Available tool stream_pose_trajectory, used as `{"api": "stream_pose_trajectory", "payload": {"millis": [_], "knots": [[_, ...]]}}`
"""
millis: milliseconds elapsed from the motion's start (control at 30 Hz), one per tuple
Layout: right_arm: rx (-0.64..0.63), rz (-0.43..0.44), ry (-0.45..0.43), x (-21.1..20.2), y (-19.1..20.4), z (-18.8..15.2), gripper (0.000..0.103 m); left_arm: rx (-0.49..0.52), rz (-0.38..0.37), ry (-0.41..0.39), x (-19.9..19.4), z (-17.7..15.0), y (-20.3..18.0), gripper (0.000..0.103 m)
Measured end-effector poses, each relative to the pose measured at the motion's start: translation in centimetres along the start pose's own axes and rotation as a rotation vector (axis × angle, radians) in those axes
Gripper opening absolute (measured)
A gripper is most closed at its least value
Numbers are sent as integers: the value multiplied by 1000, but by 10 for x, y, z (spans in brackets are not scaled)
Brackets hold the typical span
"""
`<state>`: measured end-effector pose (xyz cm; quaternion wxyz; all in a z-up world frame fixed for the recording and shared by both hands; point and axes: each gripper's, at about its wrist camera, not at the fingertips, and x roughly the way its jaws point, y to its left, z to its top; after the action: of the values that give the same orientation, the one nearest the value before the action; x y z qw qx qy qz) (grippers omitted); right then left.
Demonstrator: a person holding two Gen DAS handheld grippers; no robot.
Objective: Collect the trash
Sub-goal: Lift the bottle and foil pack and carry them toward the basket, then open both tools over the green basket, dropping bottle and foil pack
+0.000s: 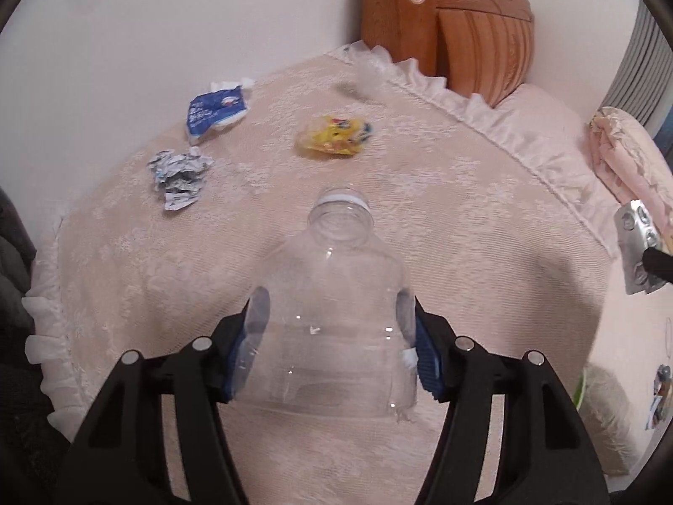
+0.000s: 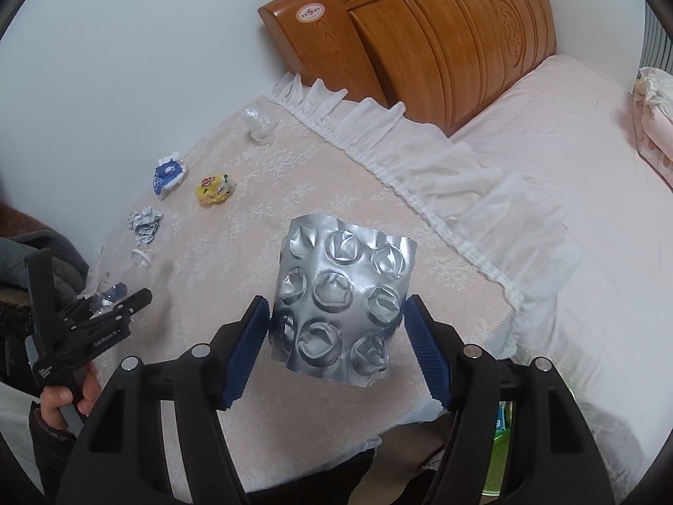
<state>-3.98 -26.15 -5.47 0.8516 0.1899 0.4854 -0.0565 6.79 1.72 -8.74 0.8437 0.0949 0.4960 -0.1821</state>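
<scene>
Clear plastic bottle (image 1: 332,315): pinched by left hand-held gripper (image 1: 336,332) above the table (image 1: 483,252).
Blister pack (image 2: 343,303): clamped in right hand-held gripper (image 2: 336,328), over the frilled edge (image 2: 420,185).
Wrappers: yellow wrapper (image 1: 334,136), blue packet (image 1: 216,111), crumpled foil (image 1: 178,176) near wall; middle open.

Black claw (image 2: 336,349), ribbed blue pads (image 2: 248,347), silver screws

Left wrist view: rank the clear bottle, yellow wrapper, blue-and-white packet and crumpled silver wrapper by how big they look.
1. Clear bottle, by far, though it sits right at the camera in the left gripper, so nearness inflates it.
2-4. Yellow wrapper, crumpled silver wrapper and blue-and-white packet look alike; I can't rank them.
</scene>
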Motion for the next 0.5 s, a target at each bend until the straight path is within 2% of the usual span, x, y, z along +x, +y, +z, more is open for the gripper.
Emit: {"api": "stream_pose_trajectory", "payload": {"millis": [133,233,500], "knots": [[32,-49,8,-33,-46,-34,67,29,-128,-5,-25,-17,-62,61],[71,-97,17,-54,-82,-61,67,88,-201,1,-34,-31,-118,61],[188,-164,32,-91,-173,-115,67,270,-311,54,-32,-59,-255,61]]}}
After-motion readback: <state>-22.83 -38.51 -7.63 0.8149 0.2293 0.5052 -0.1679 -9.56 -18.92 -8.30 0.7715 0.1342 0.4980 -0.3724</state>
